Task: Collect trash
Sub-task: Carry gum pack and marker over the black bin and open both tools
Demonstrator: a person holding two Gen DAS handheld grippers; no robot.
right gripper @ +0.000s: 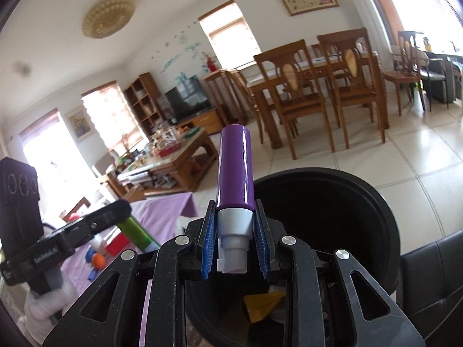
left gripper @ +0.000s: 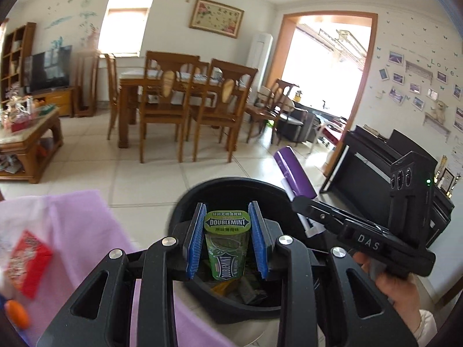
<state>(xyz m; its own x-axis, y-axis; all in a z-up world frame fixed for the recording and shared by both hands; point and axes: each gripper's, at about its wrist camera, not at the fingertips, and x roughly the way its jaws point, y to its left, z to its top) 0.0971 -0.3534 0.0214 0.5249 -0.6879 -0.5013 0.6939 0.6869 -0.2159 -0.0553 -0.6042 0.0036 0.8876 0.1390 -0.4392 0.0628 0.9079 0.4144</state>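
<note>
Your left gripper (left gripper: 226,238) clamped the green Doublemint bottle (left gripper: 227,247) above the black bin (left gripper: 185,202), beside the purple cloth (left gripper: 72,217); your right gripper (right gripper: 235,250) pinched the purple tube (right gripper: 235,170) by its grey cap. The bin already held a yellow scrap (right gripper: 260,306) and other wrappers.

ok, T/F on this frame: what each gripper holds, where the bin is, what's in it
1. The left gripper is shut on a green gum bottle. True.
2. The right gripper is open with nothing in it. False: it is shut on a purple marker, clamped at the grey end.
3. Both grippers hang over the black bin. True.
4. The bin holds nothing yet. False: yellow paper and other scraps lie inside.
5. The gum bottle already lies at the bottom of the bin. False: it sits between the left gripper's blue pads, above the bin.
</note>
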